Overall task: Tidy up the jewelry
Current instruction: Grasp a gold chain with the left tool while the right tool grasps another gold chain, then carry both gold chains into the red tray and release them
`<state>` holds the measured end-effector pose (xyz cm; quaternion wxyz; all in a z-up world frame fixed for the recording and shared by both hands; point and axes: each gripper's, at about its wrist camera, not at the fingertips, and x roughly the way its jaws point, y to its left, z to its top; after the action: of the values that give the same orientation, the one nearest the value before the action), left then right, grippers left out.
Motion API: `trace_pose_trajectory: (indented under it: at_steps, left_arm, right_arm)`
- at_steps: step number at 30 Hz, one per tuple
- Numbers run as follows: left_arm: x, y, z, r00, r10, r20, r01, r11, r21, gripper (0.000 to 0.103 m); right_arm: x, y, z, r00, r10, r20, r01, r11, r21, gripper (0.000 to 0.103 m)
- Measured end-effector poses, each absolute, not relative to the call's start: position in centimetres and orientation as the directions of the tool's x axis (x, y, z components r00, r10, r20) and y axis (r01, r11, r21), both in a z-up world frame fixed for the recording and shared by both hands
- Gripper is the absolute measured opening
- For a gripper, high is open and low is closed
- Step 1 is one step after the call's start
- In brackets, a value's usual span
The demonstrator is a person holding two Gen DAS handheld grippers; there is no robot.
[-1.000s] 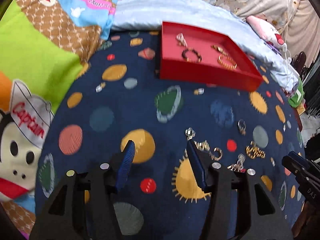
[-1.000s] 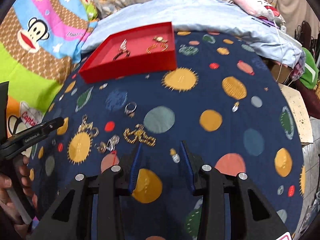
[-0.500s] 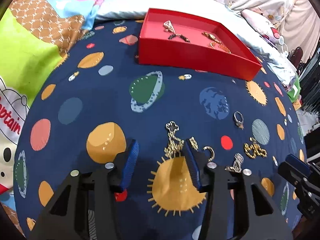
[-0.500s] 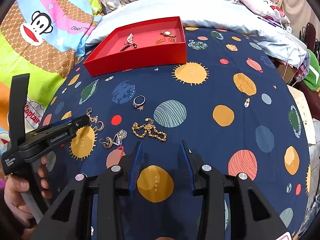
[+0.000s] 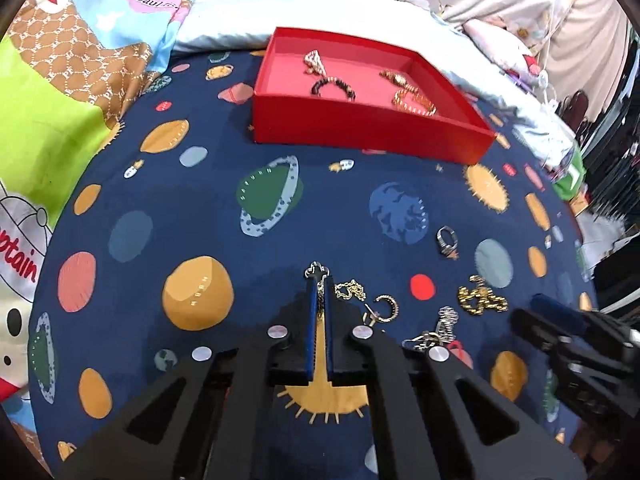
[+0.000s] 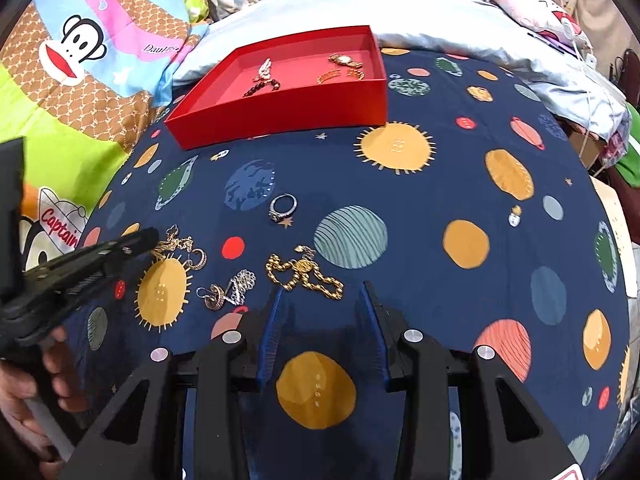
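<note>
On the planet-print bedspread (image 5: 280,200), the left gripper (image 5: 319,280) pinches a thin gold chain (image 5: 348,289), near the red tray (image 5: 360,128). The right gripper (image 6: 322,294), jaws spread and empty, hovers by a chunky gold bracelet (image 6: 304,274). Lift slowly so the trailing chain doesn't snag the hoop earring (image 5: 386,306).

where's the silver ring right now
In the right wrist view the silver ring lies loose on the planet-print blanket, between the red tray and the gold chain bracelet.
</note>
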<state>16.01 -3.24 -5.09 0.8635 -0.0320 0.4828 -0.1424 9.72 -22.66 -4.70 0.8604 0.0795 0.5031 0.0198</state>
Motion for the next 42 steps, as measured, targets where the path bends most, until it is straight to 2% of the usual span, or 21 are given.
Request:
trace_pose_trajectory:
  at_steps: [14, 18, 25, 33, 42]
  left_arm:
    - [14.7, -0.1, 0.2, 0.552, -0.336, -0.763, 0.211, 0.942, -0.262, 0.002]
    - [14.6, 0.1, 1.0, 0.560, -0.346, -0.753, 0.218, 0.938, -0.269, 0.002]
    - [14.6, -0.2, 0.9, 0.546, -0.360, -0.757, 0.225, 0.933, -0.281, 0.002]
    - [14.5, -0.5, 0.6, 0.537, -0.364, -0.761, 0.232, 0.931, -0.282, 0.002]
    - [14.4, -0.5, 1.0, 0.542, -0.371, -0.754, 0.237, 0.928, -0.286, 0.002]
  right_arm:
    - [11.5, -22.1, -6.1, 0.470, 0.131, -0.873, 0.039, 0.985, 0.169, 0.037]
    - [11.9, -22.1, -6.5, 0.465, 0.134, -0.875, 0.038, 0.984, 0.171, 0.032]
    - [12.6, -21.8, -6.7, 0.463, 0.117, -0.878, 0.022, 0.989, 0.144, 0.012]
    - [11.9, -22.2, -6.5, 0.466, 0.121, -0.877, 0.030, 0.988, 0.152, 0.011]
    - [10.6, -24.1, -3.9, 0.516, 0.144, -0.845, 0.070, 0.975, 0.209, 0.011]
